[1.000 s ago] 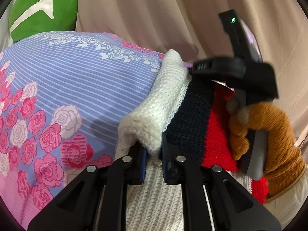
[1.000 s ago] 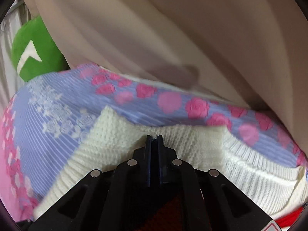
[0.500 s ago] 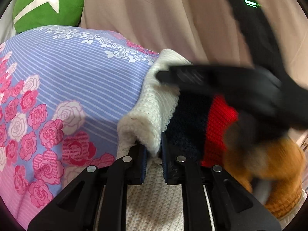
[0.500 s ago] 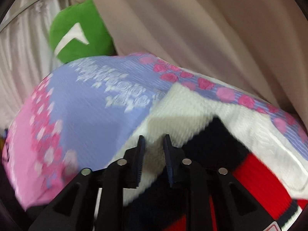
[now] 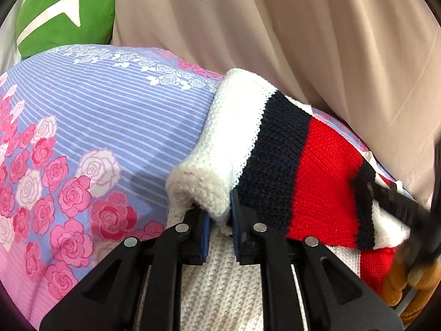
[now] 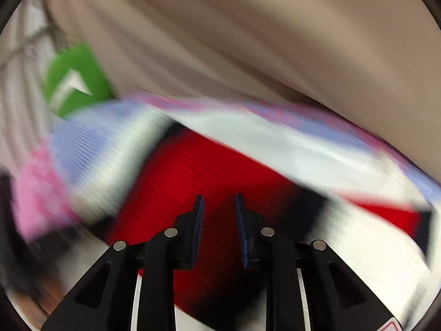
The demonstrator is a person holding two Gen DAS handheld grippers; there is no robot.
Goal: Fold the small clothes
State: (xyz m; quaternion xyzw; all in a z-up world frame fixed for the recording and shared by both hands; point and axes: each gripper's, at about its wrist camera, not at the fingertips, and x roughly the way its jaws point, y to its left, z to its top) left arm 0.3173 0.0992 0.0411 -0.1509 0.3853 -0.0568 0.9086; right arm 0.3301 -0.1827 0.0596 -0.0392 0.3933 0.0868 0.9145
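A small knitted sweater, white with navy and red stripes, lies folded on a floral bedsheet. My left gripper is shut on the white folded edge of the sweater at its near left corner. My right gripper is open and empty above the red part of the sweater; that view is blurred by motion. The right gripper also shows blurred at the right edge of the left wrist view, held by a hand in a brown glove.
A beige curtain hangs right behind the bed. A green cushion with a white mark sits at the far left. The sheet stretches to the left with pink roses.
My right gripper let go of the white edge, opened, and moved back to the right over the red stripes. My left gripper kept its hold; the fold now lies flatter.
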